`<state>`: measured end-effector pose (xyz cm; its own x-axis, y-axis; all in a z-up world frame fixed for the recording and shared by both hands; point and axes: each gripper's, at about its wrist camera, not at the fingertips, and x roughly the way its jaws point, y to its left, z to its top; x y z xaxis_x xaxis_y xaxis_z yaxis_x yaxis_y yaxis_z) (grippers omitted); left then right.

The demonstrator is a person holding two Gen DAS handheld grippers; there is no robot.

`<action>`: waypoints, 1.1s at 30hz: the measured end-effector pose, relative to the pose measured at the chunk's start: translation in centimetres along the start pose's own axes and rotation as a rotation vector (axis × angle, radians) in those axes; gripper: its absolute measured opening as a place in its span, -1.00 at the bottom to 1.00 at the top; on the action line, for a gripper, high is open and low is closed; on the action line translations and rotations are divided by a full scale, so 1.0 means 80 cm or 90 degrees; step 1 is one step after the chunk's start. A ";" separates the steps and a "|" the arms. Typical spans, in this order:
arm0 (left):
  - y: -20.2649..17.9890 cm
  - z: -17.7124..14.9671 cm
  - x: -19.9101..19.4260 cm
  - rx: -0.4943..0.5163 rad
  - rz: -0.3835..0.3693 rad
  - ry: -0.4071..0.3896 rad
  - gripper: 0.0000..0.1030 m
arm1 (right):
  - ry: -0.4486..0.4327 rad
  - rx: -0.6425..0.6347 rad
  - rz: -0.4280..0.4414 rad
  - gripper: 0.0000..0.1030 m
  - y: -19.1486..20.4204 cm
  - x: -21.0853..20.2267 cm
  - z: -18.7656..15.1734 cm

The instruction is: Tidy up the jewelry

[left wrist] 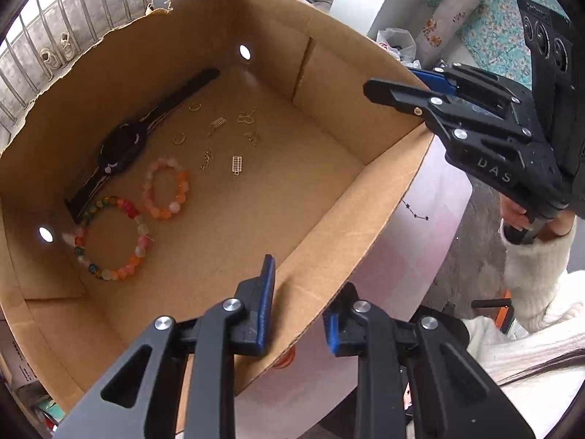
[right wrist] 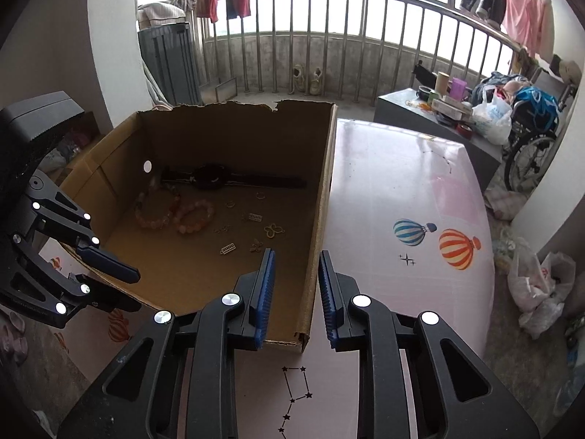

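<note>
- Straddling the near wall of the cardboard box (left wrist: pixel 329 190), the left tongs (left wrist: pixel 298 314) stand at a narrow gap, one blue pad inside the box and one outside; whether the pads press the wall I cannot tell. Nothing else sits between them.
- Right tongs (right wrist: pixel 294 289) do the same at the box's right-hand wall near its front corner: narrow gap, wall edge between the pads, contact not clear from either view.
- Likely reason for both placements: steadying or shifting the box by its walls rather than reaching for a piece. A judgement only.
- A hand (left wrist: pixel 519 216) in a white fuzzy sleeve (left wrist: pixel 533 274) grips the right tool's handle.
- Jewelry all lies loose on the box floor, none held. A black watch (left wrist: pixel 122 146) lies flat along the far wall, strap stretched out.
- Two bead bracelets beside the watch: a larger multicoloured one (left wrist: pixel 109 237) and a smaller pink-orange one (left wrist: pixel 166 188), touching or nearly so.
- Small gold pieces (left wrist: pixel 223 139) scattered apart toward the middle: rings, charms, chain bits. Too small to name each.
- Box stands on a pink surface (right wrist: pixel 402 190) printed with balloons and stars.
- Sorting looks barely begun: pieces sit ungrouped.
</note>
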<state>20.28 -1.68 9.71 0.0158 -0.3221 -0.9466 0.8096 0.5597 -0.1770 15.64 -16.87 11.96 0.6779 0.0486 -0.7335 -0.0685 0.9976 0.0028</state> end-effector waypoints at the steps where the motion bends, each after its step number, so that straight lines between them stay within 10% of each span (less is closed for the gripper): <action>1: -0.003 0.001 0.007 0.001 -0.002 0.001 -0.56 | 0.001 0.002 -0.002 -0.56 0.001 -0.005 -0.005; 8: -0.048 -0.034 0.012 0.007 0.017 -0.010 -0.44 | -0.005 0.040 0.012 -0.51 0.005 -0.050 -0.052; 14: -0.070 -0.055 -0.057 -0.023 0.050 -0.121 0.18 | -0.080 0.055 -0.001 -0.18 0.008 -0.103 -0.054; 22: -0.069 -0.091 -0.117 -0.255 0.278 -0.357 0.80 | -0.145 0.154 0.021 -0.08 0.011 -0.123 -0.028; 33: -0.056 -0.117 -0.114 -0.361 0.318 -0.413 0.89 | -0.136 0.124 0.041 0.06 0.041 -0.112 -0.040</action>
<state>11.02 5.93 16.64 0.7328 -0.2105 -0.6470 0.2249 0.9724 -0.0617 6.98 -14.18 16.39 0.8171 0.1005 -0.5676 0.0114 0.9817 0.1902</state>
